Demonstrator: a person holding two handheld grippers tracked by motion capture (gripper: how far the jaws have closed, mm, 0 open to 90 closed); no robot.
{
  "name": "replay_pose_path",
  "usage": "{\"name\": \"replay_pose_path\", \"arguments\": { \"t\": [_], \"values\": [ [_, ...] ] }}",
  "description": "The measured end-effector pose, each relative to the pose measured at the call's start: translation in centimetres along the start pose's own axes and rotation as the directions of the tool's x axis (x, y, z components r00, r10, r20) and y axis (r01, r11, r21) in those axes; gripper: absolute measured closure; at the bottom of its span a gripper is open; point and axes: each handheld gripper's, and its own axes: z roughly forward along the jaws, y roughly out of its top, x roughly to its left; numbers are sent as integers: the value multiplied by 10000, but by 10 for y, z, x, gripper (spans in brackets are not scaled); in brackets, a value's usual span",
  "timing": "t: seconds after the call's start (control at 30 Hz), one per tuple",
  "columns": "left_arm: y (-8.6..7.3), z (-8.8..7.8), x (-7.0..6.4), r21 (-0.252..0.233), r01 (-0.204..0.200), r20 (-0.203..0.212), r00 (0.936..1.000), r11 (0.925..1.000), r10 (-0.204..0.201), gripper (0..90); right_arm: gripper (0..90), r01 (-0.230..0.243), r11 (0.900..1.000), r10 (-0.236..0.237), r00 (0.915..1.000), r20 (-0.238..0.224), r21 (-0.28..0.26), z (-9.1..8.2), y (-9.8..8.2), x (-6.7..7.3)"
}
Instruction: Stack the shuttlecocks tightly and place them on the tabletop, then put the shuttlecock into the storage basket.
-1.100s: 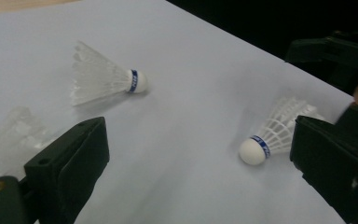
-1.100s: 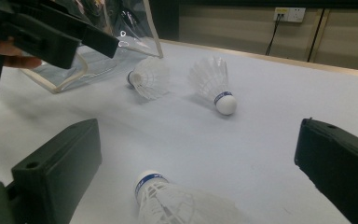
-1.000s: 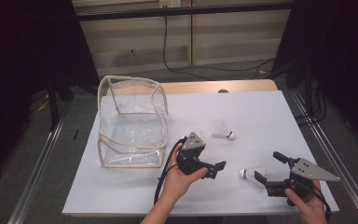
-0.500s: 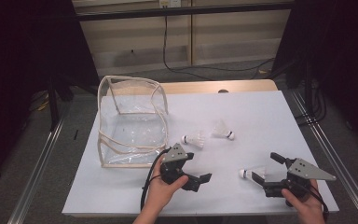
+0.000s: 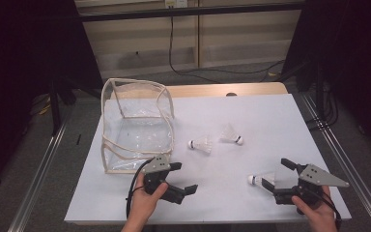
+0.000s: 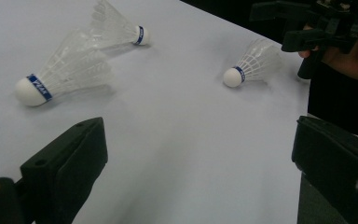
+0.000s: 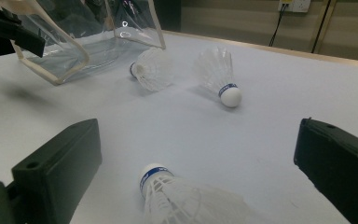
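Three white shuttlecocks lie on the white table [image 5: 251, 116]. Two lie mid-table: one [image 5: 200, 144] [image 6: 60, 74] [image 7: 154, 67] close to a clear plastic bag [image 5: 135, 125] [image 7: 74, 42], the other [image 5: 231, 136] [image 6: 116, 25] [image 7: 221, 74] just right of it. The third shuttlecock [image 5: 263, 180] [image 6: 251, 65] [image 7: 182, 200] lies at the front right, between the open jaws of my right gripper [image 5: 275, 173] [image 7: 200, 135], untouched. My left gripper [image 5: 184, 177] [image 6: 199, 130] hovers open and empty in front of the bag.
The clear bag stands open-topped at the table's left, its front edge close to my left hand. The table's front edge runs just under both hands. In the left gripper view, the right gripper [image 6: 307, 23] shows at the top right.
My left gripper has drawn back left and toward the front edge, uncovering the shuttlecock near the bag. The right gripper has barely moved.
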Motion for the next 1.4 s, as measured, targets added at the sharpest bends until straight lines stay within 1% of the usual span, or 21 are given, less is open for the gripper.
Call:
{"name": "replay_pose_path", "arguments": {
  "t": [0.07, 0.13, 0.23, 0.33, 0.37, 0.43, 0.53, 0.6, 0.7, 0.77, 0.8, 0.87, 0.9, 0.97, 1.0, 1.03, 1.13, 1.17, 1.23, 1.3, 1.4],
  "values": [
    [-2, -6, 2, 39, -105, -74, 9999, 9999, 105, 36, 5, 8, 10000, -8, 10000, -7, 8, 0, 0, 0],
    [-5, -12, 4, 15, -107, -10, 9999, 9999, 107, 36, 5, 11, 10000, -11, 10000, -10, 19, 0, 0, 0],
    [-8, -19, 7, 110, -218, -120, 9997, 9997, 219, 36, 5, 4, 10000, -4, 10000, -43, 3, 1, 0, 1],
    [-10, -27, 9, 40, -207, -67, 9998, 9998, 207, 36, 6, -7, 10000, 7, 10000, -61, 6, 1, 0, 1],
    [-11, -30, 10, 90, -317, -77, 9995, 9995, 318, 36, 6, 29, 10000, -29, 10000, -69, 12, 1, 0, 1],
    [-12, -36, 12, 57, -395, -90, 9992, 9992, 396, 36, 7, 56, 10000, -56, 10000, -74, -5, 1, 0, 2],
    [-15, -42, 15, 26, -348, -215, 9992, 9994, 349, 35, 7, 42, 10000, -42, 9999, -97, 3, 2, 0, 2],
    [-18, -45, 18, 22, -279, -298, 9992, 9996, 280, 36, 7, 70, 10000, -70, 9999, -123, 16, 2, 0, 2],
    [-21, -50, 21, 99, -340, -383, 9987, 9994, 343, 36, 7, 49, 10000, -48, 9999, -135, 28, 3, 1, 3],
    [-22, -52, 22, 67, -318, -306, 9990, 9995, 320, 36, 8, 62, 10000, -61, 9999, -161, 33, 3, 1, 4],
    [-22, -53, 22, 58, -296, -353, 9989, 9995, 298, 38, 8, 79, 10000, -79, 9998, -165, 30, 3, 1, 4],
    [-23, -55, 23, 120, -330, -313, 9990, 9994, 334, 38, 9, 76, 10000, -75, 9998, -165, 51, 3, 1, 4],
    [-23, -57, 24, 116, -393, -350, 9986, 9992, 397, 38, 9, 92, 9999, -91, 9998, -152, 61, 3, 1, 4],
    [-24, -60, 26, 78, -388, -299, 9988, 9992, 390, 38, 9, 34, 10000, -33, 9999, -135, 83, 3, 1, 4],
    [-25, -64, 27, 65, -467, -377, 9982, 9989, 469, 39, 9, 8, 10000, -6, 9999, -139, 85, 3, 1, 4],
    [-26, -66, 27, -22, -370, -386, 9986, 9993, 369, 38, 9, 5, 9999, -4, 9999, -157, 109, 2, 1, 4],
    [-27, -70, 29, -56, -385, -346, 9987, 9992, 383, 37, 11, 29, 9998, -27, 9999, -127, 214, 2, 0, 4],
    [-28, -71, 30, -30, -420, -334, 9986, 9991, 419, 38, 13, -35, 9997, 38, 9999, -157, 229, 2, 1, 4],
    [-29, -73, 32, -79, -398, -413, 9984, 9992, 395, 38, 13, -85, 9996, 89, 9999, -144, 284, 2, 1, 3],
    [-31, -73, 33, -69, -379, -512, 9980, 9993, 375, 38, 14, -238, 9990, 243, 9996, -138, 371, 2, 0, 3],
    [-31, -72, 32, -22, -390, -465, 9982, 9992, 389, 38, 14, -396, 9980, 405, 9991, -160, 499, 2, 0, 2]
  ]
}}
